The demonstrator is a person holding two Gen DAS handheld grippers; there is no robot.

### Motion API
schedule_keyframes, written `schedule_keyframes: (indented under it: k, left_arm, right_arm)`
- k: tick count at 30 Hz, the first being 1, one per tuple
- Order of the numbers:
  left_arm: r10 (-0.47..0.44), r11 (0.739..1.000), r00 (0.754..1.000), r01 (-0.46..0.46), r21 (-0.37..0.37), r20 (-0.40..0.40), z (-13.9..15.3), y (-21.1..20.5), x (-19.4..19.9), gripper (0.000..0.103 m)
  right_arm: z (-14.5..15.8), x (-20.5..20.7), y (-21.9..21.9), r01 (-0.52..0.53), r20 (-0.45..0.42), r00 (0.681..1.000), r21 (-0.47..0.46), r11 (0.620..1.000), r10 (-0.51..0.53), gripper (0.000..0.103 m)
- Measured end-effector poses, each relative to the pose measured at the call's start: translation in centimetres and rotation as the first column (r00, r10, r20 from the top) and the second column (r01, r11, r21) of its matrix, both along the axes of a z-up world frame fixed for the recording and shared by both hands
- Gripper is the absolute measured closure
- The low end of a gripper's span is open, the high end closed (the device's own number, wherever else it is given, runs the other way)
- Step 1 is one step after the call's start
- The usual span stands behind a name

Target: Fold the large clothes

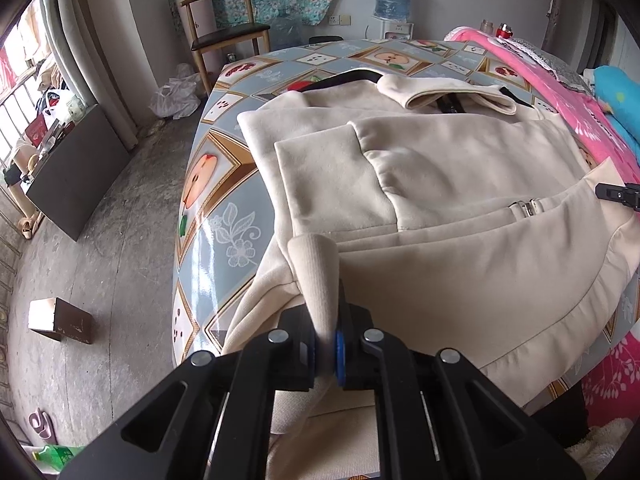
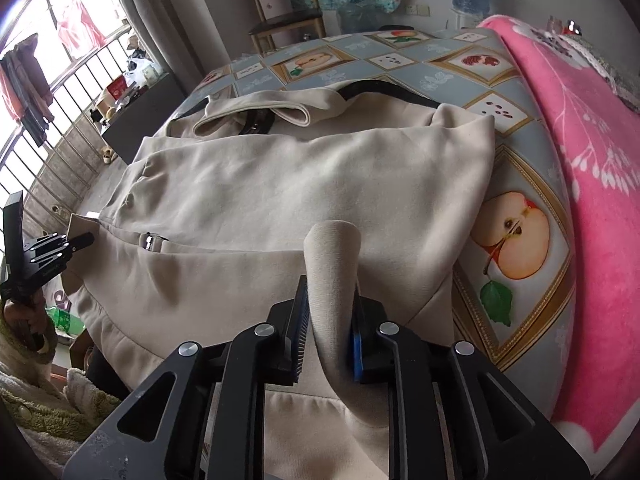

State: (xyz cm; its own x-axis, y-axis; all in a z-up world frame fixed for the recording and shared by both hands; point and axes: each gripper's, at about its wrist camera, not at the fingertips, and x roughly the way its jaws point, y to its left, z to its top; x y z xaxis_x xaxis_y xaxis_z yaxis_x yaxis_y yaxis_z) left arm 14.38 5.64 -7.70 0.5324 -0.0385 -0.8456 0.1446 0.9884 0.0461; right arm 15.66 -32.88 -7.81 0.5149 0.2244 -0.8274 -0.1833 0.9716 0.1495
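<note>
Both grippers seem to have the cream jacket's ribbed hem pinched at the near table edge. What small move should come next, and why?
Probably lift both hem corners together and carry them toward the collar. The left gripper and right gripper each pinch the ribbed hem, the jacket lies flat with sleeves already folded in, and its lower part still hangs off the table.

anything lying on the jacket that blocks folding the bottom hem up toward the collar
Nothing visible does. Both the left gripper and right gripper pinch the ribbed hem, and the beige jacket lies bare up to its collar.
</note>
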Motion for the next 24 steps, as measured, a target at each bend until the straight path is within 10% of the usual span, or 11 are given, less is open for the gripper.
schedule_keyframes:
  k: [7, 15, 24]
  left_arm:
    - [0.010, 1.000, 1.000, -0.010, 0.001, -0.009, -0.3, 0.2, 0.2, 0.096]
    - [0.010, 1.000, 1.000, -0.010, 0.009, -0.006, -0.3, 0.2, 0.3, 0.096]
    - [-0.013, 0.998, 0.999, 0.011, 0.055, 0.037, 0.2, -0.3, -0.4, 0.096]
  right_arm:
    - [-0.4, 0.2, 0.4, 0.023, 0.013, 1.000, -0.083, 0.996, -0.022, 0.065]
    - [0.0, -0.8, 3.9, 0.014, 0.095, 0.995, -0.318, 0.948, 0.017, 0.094]
    - [1.8, -3.4, 5.4, 0.034, 0.225, 0.973, -0.338, 0.940, 0.046, 0.096]
